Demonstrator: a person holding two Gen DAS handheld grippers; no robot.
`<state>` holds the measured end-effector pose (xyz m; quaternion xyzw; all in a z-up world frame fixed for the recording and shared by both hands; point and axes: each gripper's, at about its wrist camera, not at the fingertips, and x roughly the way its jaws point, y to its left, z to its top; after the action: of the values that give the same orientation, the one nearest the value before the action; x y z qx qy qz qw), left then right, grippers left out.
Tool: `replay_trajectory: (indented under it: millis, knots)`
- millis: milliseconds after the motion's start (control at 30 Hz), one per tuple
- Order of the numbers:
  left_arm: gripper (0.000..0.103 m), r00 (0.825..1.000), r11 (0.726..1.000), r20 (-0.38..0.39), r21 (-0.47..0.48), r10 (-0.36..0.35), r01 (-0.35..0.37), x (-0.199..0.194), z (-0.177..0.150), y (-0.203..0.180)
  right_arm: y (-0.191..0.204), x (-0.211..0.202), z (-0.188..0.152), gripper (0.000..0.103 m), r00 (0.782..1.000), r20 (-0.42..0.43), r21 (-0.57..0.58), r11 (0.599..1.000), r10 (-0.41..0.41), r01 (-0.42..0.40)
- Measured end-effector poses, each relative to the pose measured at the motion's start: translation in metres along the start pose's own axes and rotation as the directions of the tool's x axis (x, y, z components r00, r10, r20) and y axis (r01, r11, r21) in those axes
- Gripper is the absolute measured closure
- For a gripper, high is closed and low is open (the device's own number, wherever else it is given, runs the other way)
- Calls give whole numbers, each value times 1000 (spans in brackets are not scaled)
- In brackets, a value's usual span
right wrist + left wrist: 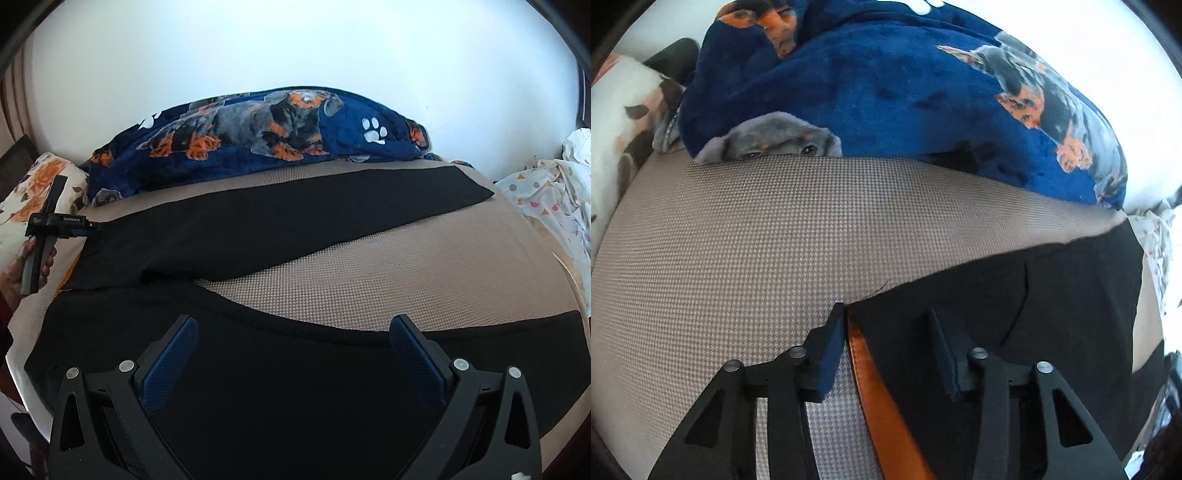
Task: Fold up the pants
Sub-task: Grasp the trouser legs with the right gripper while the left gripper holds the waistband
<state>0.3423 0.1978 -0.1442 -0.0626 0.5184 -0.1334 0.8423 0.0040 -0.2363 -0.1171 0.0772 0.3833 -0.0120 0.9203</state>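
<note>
Two claws work over black pants [280, 229] spread flat on a tan bed [424, 273]: the right claw [291, 334] hangs above the nearer leg with its fingers wide apart, gripping nothing. At the waist end, the left claw [886, 314] straddles the corner of the pants and an orange belt [875, 387], its fingers partly apart and not seen pressing the cloth. Behind the pants a blue dog-print blanket [258, 140] lies heaped against the white wall [295, 48].

black pants [280, 221], spread flat, legs apart
</note>
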Motion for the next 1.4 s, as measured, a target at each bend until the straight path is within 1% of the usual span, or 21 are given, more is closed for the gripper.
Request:
replay_trajectory:
  millis: [33, 133, 167, 267, 400, 467, 533, 600, 633, 667, 767, 833, 933, 1000, 1067, 1100, 1167, 1200, 1233, 1300, 1400]
  knots:
    - [62, 1000, 1000, 8, -25, -4, 4, 0, 0, 2, 0, 1, -1, 1, 1000, -3, 1, 1000, 1, -1]
    - [88, 998, 998, 61, -63, -11, 15, -8, -4, 10, 5, 6, 1, 1, 1000, -10, -1, 1000, 14, -14]
    - [91, 996, 997, 83, -71, -20, 26, -13, -8, 10, 6, 7, 2, 1, 1000, -10, -2, 1000, 20, -20]
    - [92, 987, 995, 159, -94, -8, 23, -30, -22, 1, 9, 12, 10, 0, 996, -21, 8, 996, 83, -83]
    - [93, 954, 1000, 300, -13, -14, 19, -69, -47, -40, 9, 24, 34, 0, 974, -38, 48, 974, 222, -220]
    - [93, 927, 999, 376, 51, -18, -1, -96, -68, -60, 7, 32, 49, 0, 950, -43, 87, 949, 308, -304]
    - [92, 906, 995, 423, 99, -12, -33, -116, -84, -76, 1, 48, 69, 0, 906, -47, 173, 897, 421, -408]
    - [92, 885, 991, 466, 124, -17, -46, -134, -110, -92, -6, 70, 85, 0, 854, -61, 296, 826, 517, -479]
    - [92, 879, 991, 476, 125, -23, -41, -140, -118, -97, -9, 81, 90, 0, 822, -58, 356, 781, 566, -513]
    - [92, 875, 992, 484, 125, -35, -29, -146, -129, -100, -10, 91, 94, 0, 802, -54, 394, 750, 596, -531]
    - [92, 863, 995, 503, 101, -47, -5, -159, -157, -107, -11, 125, 111, 0, 751, -57, 479, 678, 658, -557]
    - [92, 857, 997, 511, 68, -66, 36, -165, -174, -107, -11, 148, 123, 0, 743, -66, 527, 656, 666, -540]
    - [92, 853, 997, 517, 43, -72, 58, -172, -198, -109, -13, 179, 134, 1, 705, -62, 607, 588, 706, -535]
    - [92, 857, 997, 508, 35, -81, 74, -173, -209, -112, -14, 196, 139, 1, 711, -56, 652, 565, 701, -506]
    - [92, 866, 996, 492, 25, -88, 87, -171, -216, -114, -11, 211, 146, 2, 720, -88, 660, 582, 688, -475]
    - [92, 871, 996, 483, 22, -91, 92, -170, -219, -114, -11, 218, 148, 6, 738, -110, 667, 600, 666, -442]
    - [91, 875, 996, 475, 20, -89, 90, -168, -222, -115, -13, 230, 150, 34, 754, -125, 676, 612, 644, -411]
    - [91, 879, 996, 469, 19, -89, 91, -167, -223, -115, -13, 236, 151, 72, 758, -142, 669, 626, 637, -400]
    - [91, 883, 996, 462, 17, -87, 89, -165, -224, -115, -12, 240, 149, 93, 773, -191, 657, 664, 605, -357]
    - [91, 885, 997, 460, 5, -72, 78, -164, -224, -112, -18, 238, 140, 94, 769, -171, 672, 643, 616, -366]
    - [91, 884, 998, 464, -16, -52, 67, -167, -224, -103, -24, 210, 126, 95, 781, -112, 641, 645, 615, -416]
